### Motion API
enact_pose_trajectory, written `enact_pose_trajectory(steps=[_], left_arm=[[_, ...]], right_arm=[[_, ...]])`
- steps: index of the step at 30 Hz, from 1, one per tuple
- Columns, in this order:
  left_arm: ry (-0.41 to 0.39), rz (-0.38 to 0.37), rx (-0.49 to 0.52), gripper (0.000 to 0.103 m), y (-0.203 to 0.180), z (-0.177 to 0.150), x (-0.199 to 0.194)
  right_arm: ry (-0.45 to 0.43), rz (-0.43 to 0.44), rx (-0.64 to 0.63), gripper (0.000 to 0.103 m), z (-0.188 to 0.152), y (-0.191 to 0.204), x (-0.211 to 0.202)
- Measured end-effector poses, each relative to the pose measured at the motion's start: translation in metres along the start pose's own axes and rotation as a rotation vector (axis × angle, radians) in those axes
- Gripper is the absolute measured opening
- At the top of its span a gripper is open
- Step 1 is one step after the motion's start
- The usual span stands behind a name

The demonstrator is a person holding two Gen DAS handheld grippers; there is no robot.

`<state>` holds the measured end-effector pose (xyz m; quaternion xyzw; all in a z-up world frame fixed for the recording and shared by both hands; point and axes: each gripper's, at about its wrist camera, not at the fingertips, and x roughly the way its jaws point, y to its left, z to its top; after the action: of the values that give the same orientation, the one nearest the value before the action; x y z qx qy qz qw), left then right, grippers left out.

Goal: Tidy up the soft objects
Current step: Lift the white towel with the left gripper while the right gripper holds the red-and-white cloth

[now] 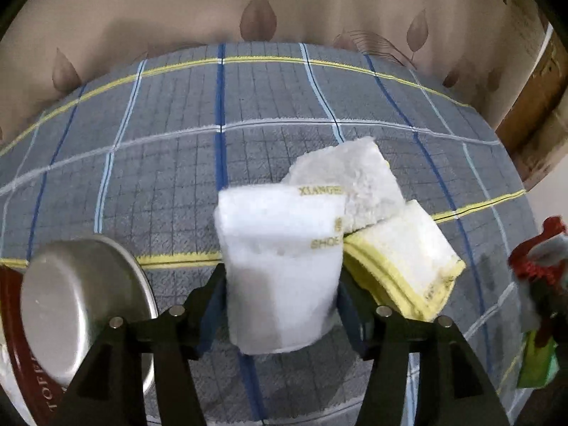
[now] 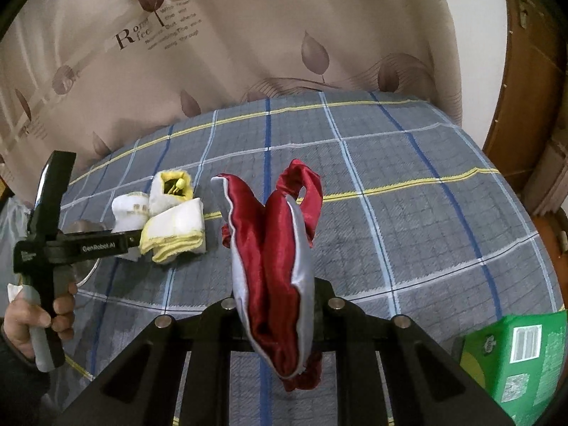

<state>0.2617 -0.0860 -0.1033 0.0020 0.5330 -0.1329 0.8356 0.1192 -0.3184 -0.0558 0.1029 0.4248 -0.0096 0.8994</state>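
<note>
**Both grippers loaded over the checked cloth**

Left gripper (image 1: 282, 305): about half open, pads pressed on either side of a folded white slipper (image 1: 280, 269) with gold lettering, filling the lower centre of the left wrist view. Just behind and right of it, touching, two more pieces: a fluffy white slipper (image 1: 358, 181) and a white cloth with yellow edging (image 1: 408, 259), both resting on the grey checked tablecloth (image 1: 159, 163). At lower left, a metal bowl (image 1: 81, 309), tilted.

Right gripper (image 2: 280, 314): closed tight on a red and silver satin cloth (image 2: 269, 259), standing up in folds at centre frame. At far left of the right wrist view, a hand (image 2: 39, 316) wrapped round the other tool's handle, tool angled down toward the white pile. At lower right, a green box (image 2: 514, 358).
</note>
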Motion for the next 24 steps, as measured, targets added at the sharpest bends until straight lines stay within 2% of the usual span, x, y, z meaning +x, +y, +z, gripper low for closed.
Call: enact_pose_trajectory(steps=[1,4,14,24], left_arm=[[0.006,0.005,-0.003,0.028,0.001,0.0,-0.001],[0.026,-0.01,-0.006,0.027,0.003,-0.004,-0.008],[-0.059,0.004,0.046,0.027,-0.007,-0.031,-0.069],[-0.093,0.03,0.026,0.027,0.019,-0.079,-0.135]], right_arm=[[0.002,0.0,0.0,0.015,-0.002,-0.001,-0.001],[0.005,-0.002,-0.008,0.015,-0.004,0.002,-0.002],[-0.011,-0.044,-0.054,0.015,-0.015,0.014,-0.016],[-0.019,-0.038,-0.082,0.015,-0.035,0.029,-0.032]])
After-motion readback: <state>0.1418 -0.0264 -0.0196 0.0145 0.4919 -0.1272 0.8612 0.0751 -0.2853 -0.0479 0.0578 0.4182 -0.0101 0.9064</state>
